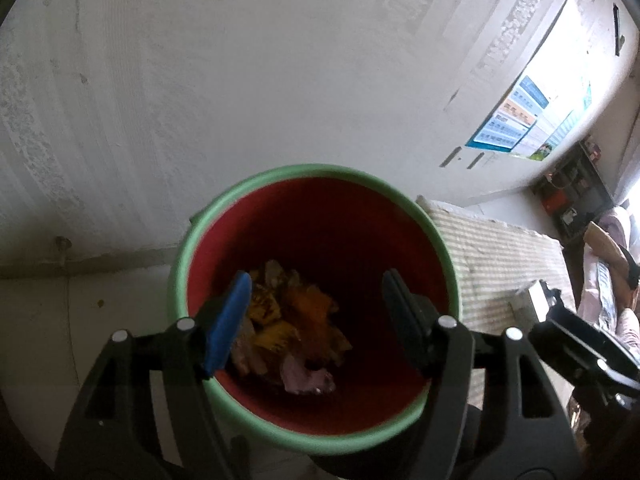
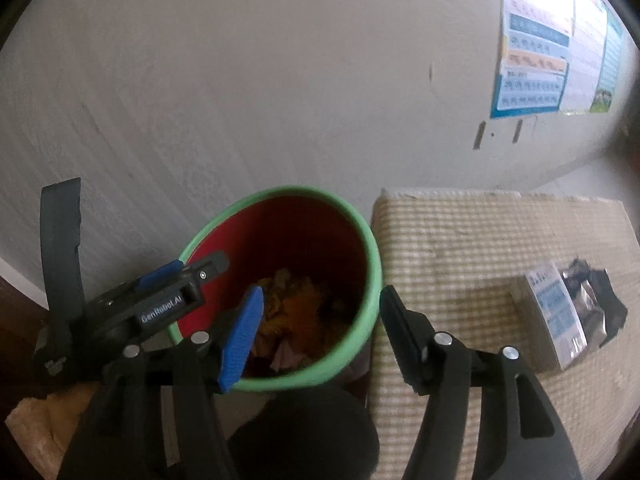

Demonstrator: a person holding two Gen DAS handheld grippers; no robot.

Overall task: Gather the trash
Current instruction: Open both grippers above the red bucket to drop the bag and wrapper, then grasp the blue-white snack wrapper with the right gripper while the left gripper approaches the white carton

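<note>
one bin (image 1: pixel 192 240), trash (image 1: pixel 288 320) inside blurred, indistinct.

You get soft, dim daylight on the wall (image 1: pixel 240 80) in both views, with harsh glare washing out the poster (image 1: pixel 560 80) at far right. The bucket (image 1: pixel 192 248) is dark deep inside. Both pictures are hazy and slightly blurred, and the fisheye bends edges and blackens the corners.

A rough whitewashed wall (image 2: pixel 248 80) fills the frame; a blue chart poster (image 2: pixel 536 48) hangs upper right; a checked woven mat (image 2: pixel 480 240) lies lower right.
</note>
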